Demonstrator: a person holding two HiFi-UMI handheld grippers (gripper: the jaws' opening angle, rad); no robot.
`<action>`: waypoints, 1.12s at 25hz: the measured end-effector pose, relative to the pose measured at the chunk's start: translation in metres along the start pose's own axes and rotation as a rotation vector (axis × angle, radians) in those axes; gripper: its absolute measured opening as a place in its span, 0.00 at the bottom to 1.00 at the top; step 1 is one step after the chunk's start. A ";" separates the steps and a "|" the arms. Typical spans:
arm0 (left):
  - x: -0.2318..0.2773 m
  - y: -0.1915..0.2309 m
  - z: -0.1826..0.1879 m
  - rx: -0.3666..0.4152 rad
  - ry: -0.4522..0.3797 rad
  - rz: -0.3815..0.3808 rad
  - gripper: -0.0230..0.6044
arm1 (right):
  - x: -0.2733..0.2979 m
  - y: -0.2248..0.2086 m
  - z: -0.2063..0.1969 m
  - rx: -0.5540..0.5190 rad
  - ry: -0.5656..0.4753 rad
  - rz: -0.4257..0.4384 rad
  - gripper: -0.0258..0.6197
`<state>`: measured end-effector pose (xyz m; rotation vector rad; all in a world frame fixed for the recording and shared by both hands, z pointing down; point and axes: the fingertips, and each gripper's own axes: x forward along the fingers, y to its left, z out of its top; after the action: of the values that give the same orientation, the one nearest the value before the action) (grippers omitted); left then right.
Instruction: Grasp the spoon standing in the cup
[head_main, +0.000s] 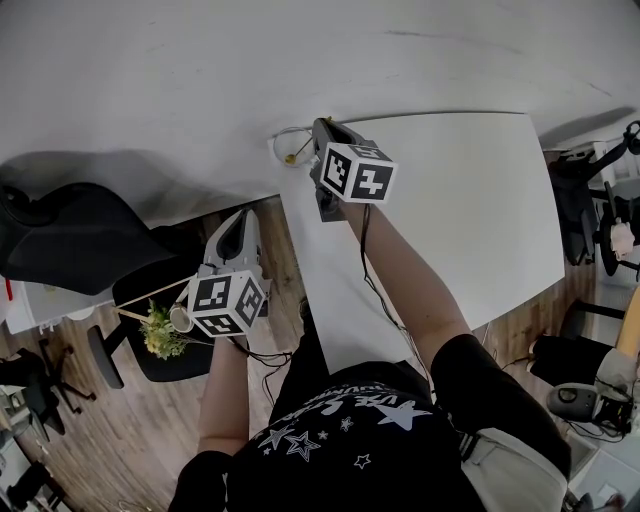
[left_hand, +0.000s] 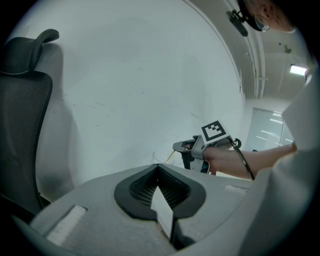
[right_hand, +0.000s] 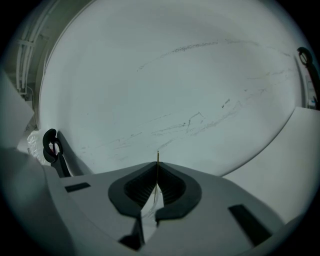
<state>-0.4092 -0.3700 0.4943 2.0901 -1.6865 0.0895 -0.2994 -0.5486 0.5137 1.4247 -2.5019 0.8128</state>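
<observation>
A clear glass cup stands at the far left corner of the white table, against the wall. A thin gold spoon leans in it. My right gripper reaches over the cup and is shut on the spoon; in the right gripper view the spoon handle stands upright between the closed jaws. The left gripper view shows the cup, the spoon and the right gripper from the side. My left gripper hangs off the table's left side, shut and empty, its jaws meeting.
A black mesh office chair stands left of the table, also seen as the chair. A small yellow-green plant sits on a stool below my left gripper. More chairs are at the right. A white wall runs behind the table.
</observation>
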 end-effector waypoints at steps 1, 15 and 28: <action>0.000 0.000 0.000 -0.002 0.000 0.001 0.05 | -0.001 0.000 0.001 0.003 -0.002 0.001 0.06; -0.016 -0.008 0.005 -0.011 -0.031 0.014 0.05 | -0.026 0.013 0.015 -0.022 -0.053 0.024 0.06; -0.036 -0.031 0.023 0.027 -0.075 0.018 0.05 | -0.073 0.028 0.058 -0.019 -0.153 0.078 0.06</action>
<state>-0.3939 -0.3408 0.4524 2.1227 -1.7573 0.0398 -0.2760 -0.5131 0.4260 1.4422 -2.6859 0.7170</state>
